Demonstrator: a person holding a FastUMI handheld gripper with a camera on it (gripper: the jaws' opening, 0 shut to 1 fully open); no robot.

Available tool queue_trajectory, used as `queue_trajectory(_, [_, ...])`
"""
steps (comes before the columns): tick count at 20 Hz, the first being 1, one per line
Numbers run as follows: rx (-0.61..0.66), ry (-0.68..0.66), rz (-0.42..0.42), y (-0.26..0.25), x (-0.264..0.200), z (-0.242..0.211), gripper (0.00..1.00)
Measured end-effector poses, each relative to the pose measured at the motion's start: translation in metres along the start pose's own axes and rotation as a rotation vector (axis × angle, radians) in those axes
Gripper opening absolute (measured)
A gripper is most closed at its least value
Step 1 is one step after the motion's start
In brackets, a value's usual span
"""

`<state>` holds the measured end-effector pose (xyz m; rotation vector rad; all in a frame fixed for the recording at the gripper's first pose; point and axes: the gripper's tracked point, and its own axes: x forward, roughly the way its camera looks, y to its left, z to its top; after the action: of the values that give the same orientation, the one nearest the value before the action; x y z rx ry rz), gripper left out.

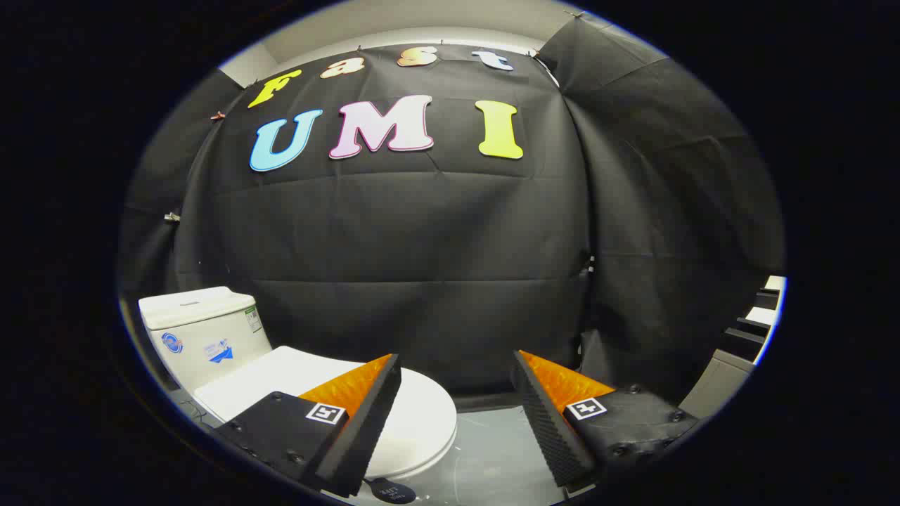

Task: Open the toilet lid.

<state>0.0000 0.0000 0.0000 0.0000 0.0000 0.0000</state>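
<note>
A white toilet stands low on the left, its tank (200,330) against the booth wall. Its lid (415,414) lies flat down over the bowl, with the rounded front edge reaching toward the middle. My gripper (457,369) hovers above it, open, with a wide gap and nothing between the fingers. The left finger (365,414) hangs over the lid's front part and hides some of it. The right finger (555,414) is off to the right of the toilet, over the floor. Neither finger touches the lid.
The black cloth wall rises close behind the toilet and wraps round on the right. A pale grey floor (492,457) shows beyond the toilet's front edge. At the far right are dark and light stepped edges (752,330).
</note>
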Motion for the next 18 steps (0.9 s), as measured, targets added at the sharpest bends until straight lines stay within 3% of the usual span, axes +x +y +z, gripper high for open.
queue_trajectory(18, [-0.019,0.002,-0.010,-0.0004,0.0019,-0.0008,0.98])
